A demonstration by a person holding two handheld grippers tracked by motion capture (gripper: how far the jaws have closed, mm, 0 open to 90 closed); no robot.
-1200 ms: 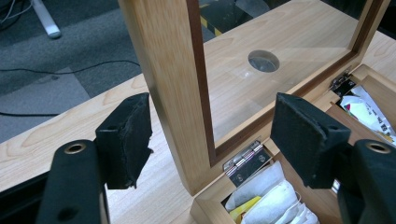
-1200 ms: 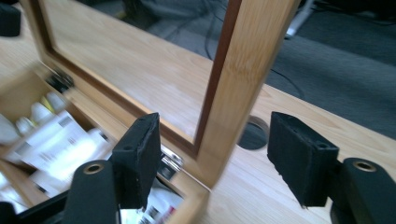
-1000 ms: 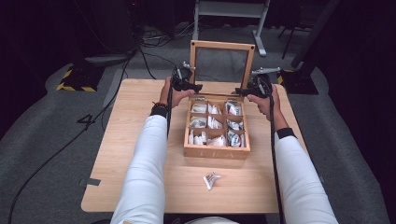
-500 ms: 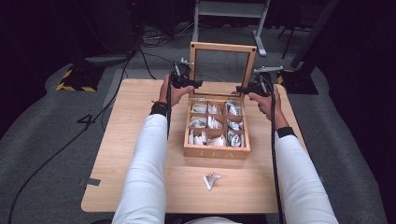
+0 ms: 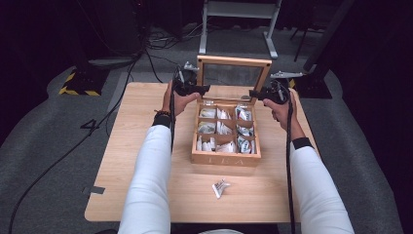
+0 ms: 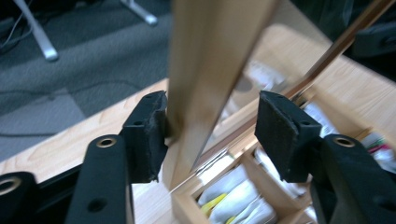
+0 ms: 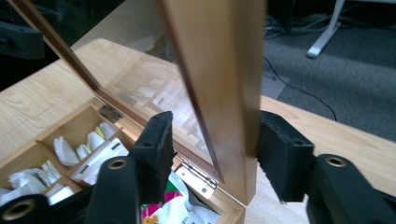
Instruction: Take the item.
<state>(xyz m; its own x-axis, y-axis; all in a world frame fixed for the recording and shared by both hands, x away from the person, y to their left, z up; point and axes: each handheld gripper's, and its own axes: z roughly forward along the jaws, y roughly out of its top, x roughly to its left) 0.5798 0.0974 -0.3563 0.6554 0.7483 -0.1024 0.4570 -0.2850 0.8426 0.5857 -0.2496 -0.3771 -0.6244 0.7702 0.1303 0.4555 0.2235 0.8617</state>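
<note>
Box: we see a wooden tea box (image 5: 225, 157) at the middle of the table (image 5: 136, 146), its compartments full of packets.
Lid: the glass lid (image 5: 234, 74) stands upright at the box's far edge.
Left tool (image 6: 212, 128): jaws apart around the lid's left frame; one pad touches it.
Right tool (image 7: 215, 149): jaws apart, straddling the right frame.
Loose packet (image 5: 220, 187): on the table, near the box's front.
</note>
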